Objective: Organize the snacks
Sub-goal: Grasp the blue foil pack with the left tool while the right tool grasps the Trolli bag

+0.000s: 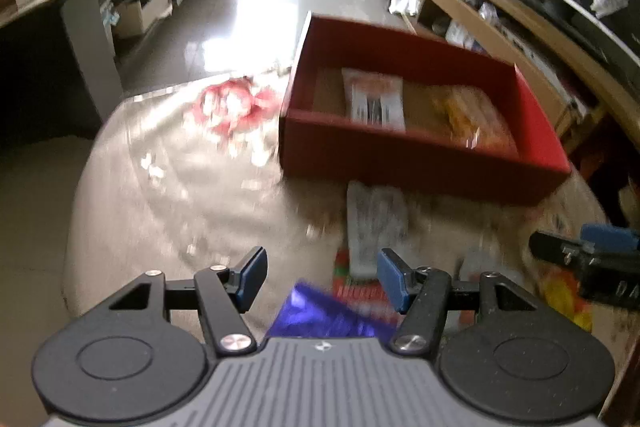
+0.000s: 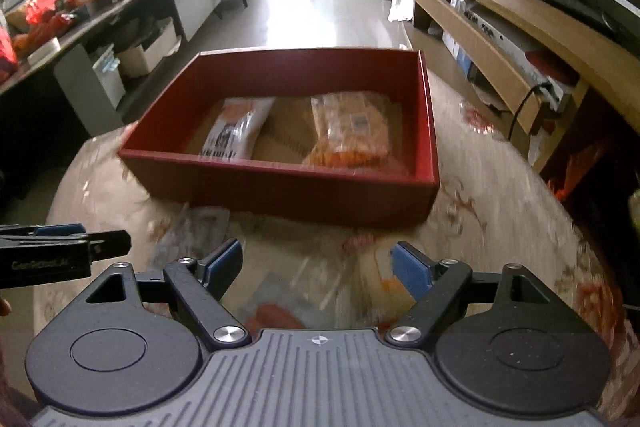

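Note:
A red box (image 1: 420, 155) (image 2: 288, 187) sits on the round table and holds a white snack packet (image 1: 374, 99) (image 2: 236, 131) and an orange snack packet (image 1: 476, 119) (image 2: 352, 127). My left gripper (image 1: 320, 279) is open and empty above a purple packet (image 1: 320, 315), a grey-white packet (image 1: 372, 227) and a red striped packet (image 1: 360, 293). My right gripper (image 2: 318, 267) is open and empty above the table, in front of the box. It also shows in the left wrist view (image 1: 588, 255). A pale packet (image 2: 192, 231) lies left of the right gripper.
The table (image 1: 180, 195) (image 2: 500, 195) has a floral cloth under glass. A yellow-orange packet (image 1: 564, 299) lies at the right edge. A dark counter (image 2: 80, 23) with clutter stands left, a wooden TV cabinet (image 2: 500, 15) right.

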Motion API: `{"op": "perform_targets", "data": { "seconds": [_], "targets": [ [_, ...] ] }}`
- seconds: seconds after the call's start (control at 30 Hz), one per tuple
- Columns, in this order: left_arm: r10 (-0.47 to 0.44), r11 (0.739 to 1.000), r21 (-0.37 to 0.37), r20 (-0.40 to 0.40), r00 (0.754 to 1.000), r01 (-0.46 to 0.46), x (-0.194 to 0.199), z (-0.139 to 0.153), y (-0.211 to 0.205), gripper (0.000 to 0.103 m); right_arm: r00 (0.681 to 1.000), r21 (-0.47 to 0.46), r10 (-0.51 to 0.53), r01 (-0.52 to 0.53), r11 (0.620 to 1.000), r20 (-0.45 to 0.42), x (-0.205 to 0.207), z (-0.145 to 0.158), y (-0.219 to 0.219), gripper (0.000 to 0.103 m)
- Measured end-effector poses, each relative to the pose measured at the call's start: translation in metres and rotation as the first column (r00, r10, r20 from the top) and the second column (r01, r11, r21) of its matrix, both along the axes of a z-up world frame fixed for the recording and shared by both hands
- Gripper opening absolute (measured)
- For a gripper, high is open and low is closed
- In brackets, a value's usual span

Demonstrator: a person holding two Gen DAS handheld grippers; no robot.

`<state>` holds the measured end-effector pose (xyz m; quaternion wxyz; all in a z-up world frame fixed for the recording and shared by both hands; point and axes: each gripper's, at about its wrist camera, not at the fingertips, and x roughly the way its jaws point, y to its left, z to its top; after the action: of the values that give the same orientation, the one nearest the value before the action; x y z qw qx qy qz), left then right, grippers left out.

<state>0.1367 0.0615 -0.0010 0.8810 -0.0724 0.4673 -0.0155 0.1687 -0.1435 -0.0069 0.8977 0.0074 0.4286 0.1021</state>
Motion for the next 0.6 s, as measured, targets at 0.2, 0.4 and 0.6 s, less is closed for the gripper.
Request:
{"op": "perform_targets", "data": {
  "seconds": [0.2, 0.4, 0.6],
  "targets": [
    [-0.078, 0.997, -0.004, -0.063, 0.995, 0.077, -0.022, -0.016, 0.007, 0.065, 0.999, 0.029, 0.004, -0.003, 1.0, -0.034, -0.022, -0.005, -0.004, 0.087],
    [-0.172, 0.985, -0.048, -0.084, 0.982, 0.168, -0.024, -0.023, 0.008, 0.074, 0.999, 0.045, -0.003, 0.006, 0.999, -0.052, -0.041, -0.008, -0.008, 0.087],
    [-0.211, 0.977, -0.046, -0.105, 0.972, 0.207, -0.018, -0.032, -0.002, 0.077, 0.998, 0.053, -0.014, 0.018, 0.998, -0.064, -0.047, -0.011, -0.011, 0.087]
  ]
}}
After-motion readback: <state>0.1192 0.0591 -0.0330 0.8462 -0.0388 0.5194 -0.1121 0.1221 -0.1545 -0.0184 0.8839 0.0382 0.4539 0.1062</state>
